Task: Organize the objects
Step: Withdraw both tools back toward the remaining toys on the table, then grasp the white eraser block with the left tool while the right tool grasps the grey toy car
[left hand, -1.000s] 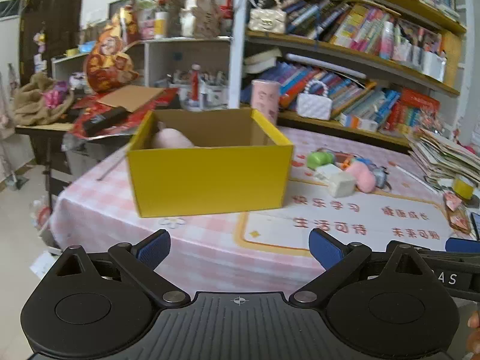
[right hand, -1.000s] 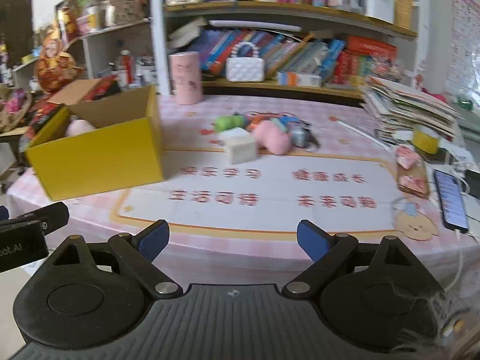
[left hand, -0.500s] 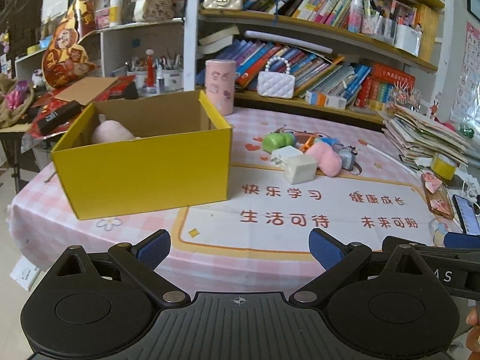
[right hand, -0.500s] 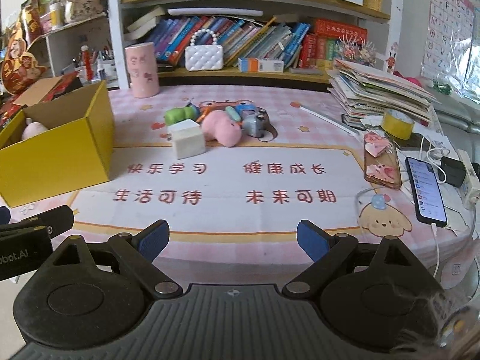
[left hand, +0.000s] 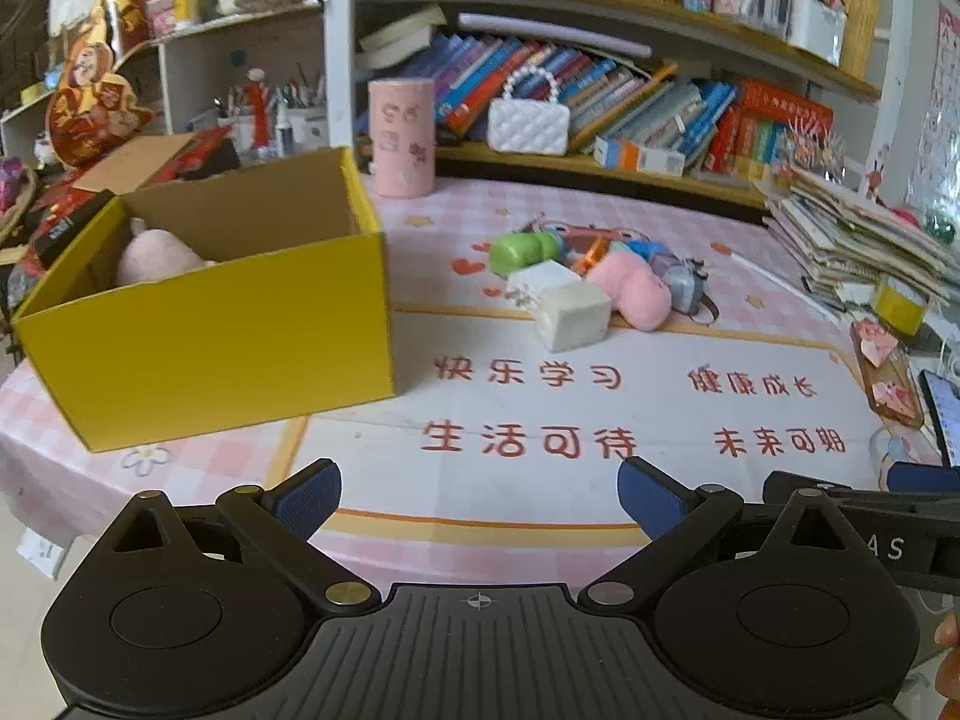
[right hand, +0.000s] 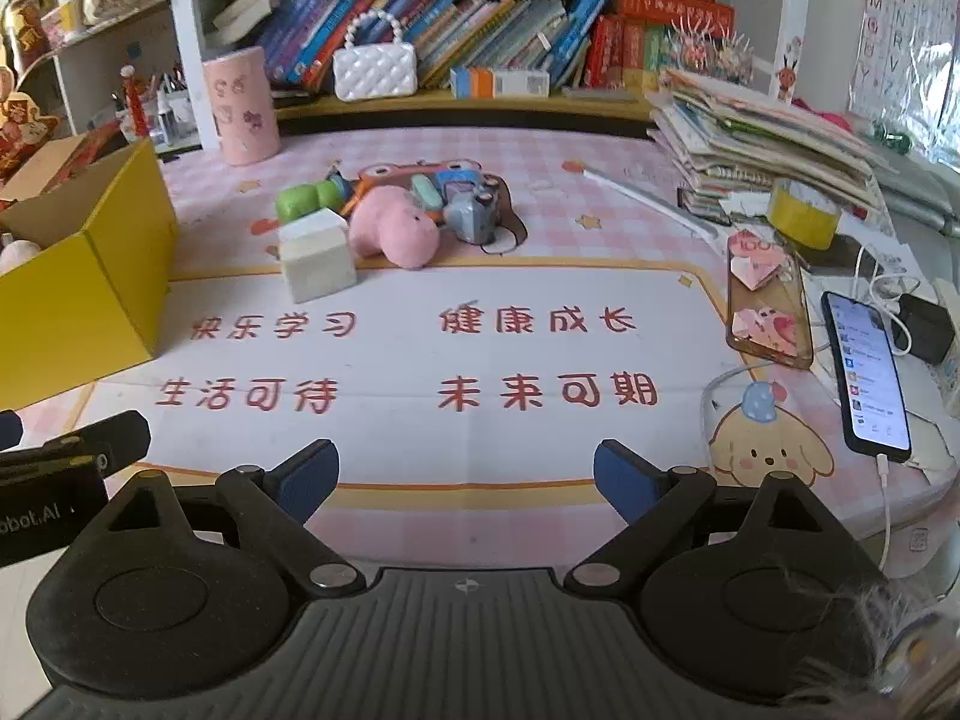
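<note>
phone [right hand: 866, 373], bookshelf [right hand: 480, 30], paper stack [right hand: 762, 138]

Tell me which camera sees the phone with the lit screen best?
The right wrist view: the whole phone lies there, screen lit, cable plugged in. The left wrist view catches only a sliver at its right edge.

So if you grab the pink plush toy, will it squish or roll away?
The pink plush looks soft and fuzzy, so it would probably squash between the fingers, not slip. It lies flat against the white block, so rolling seems unlikely. It is probably light.
</note>
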The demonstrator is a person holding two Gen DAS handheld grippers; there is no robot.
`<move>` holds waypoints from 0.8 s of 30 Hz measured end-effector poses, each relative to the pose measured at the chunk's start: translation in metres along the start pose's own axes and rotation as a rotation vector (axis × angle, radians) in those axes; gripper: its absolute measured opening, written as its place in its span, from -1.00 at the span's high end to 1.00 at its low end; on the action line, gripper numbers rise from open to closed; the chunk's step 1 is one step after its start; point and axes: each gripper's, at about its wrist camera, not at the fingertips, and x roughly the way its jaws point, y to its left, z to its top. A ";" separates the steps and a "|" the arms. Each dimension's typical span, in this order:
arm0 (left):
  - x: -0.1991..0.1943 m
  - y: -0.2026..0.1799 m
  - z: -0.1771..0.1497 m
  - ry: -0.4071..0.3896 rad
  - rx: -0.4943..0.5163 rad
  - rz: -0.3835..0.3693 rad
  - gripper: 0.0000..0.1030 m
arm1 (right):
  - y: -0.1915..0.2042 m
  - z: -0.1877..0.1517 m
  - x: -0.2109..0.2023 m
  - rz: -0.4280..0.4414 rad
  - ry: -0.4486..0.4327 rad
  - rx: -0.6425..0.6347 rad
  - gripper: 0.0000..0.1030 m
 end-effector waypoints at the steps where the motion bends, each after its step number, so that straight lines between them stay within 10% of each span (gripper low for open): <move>1: 0.005 -0.003 0.001 0.009 0.004 -0.003 -0.94 | -0.002 0.002 0.003 0.000 0.006 0.001 -0.79; 24: 0.075 -0.068 0.055 0.018 -0.046 0.017 -0.91 | -0.069 0.064 0.065 0.041 -0.091 0.053 -0.63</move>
